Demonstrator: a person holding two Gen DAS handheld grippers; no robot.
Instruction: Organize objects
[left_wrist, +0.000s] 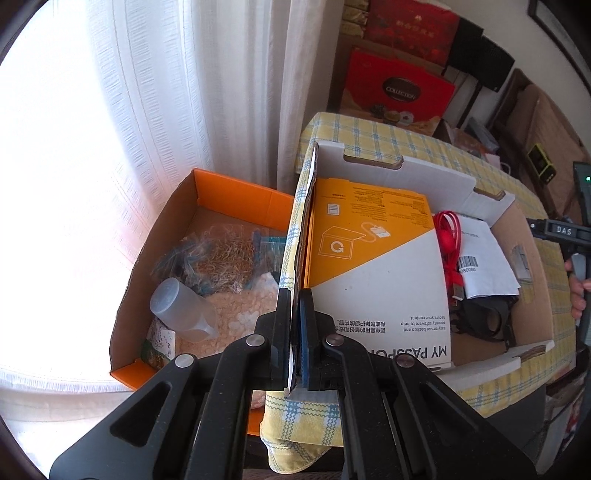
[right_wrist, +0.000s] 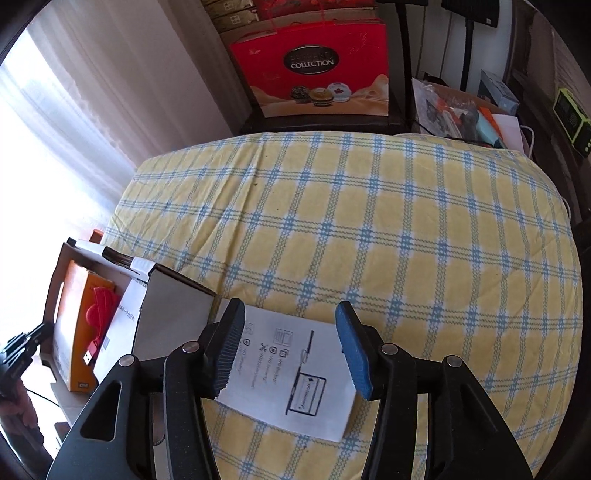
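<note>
My left gripper (left_wrist: 294, 332) is shut on the left wall of a white cardboard box (left_wrist: 436, 173) that sits on the checked tablecloth. The box holds an orange-and-white My Passport package (left_wrist: 376, 273), a red cable (left_wrist: 448, 240), a white paper with a barcode (left_wrist: 484, 258) and a black item (left_wrist: 487, 321). My right gripper (right_wrist: 291, 350) is open above a white instruction leaflet (right_wrist: 291, 380) that lies flat on the cloth. The box also shows in the right wrist view (right_wrist: 110, 295), left of the leaflet.
An orange box (left_wrist: 236, 188) with plastic bags and a clear bottle (left_wrist: 184, 310) stands left of the table by the curtain. A red Collection gift bag (right_wrist: 314, 70) stands behind the table. The yellow-and-blue cloth (right_wrist: 388, 221) covers the table. Clutter lies at the far right.
</note>
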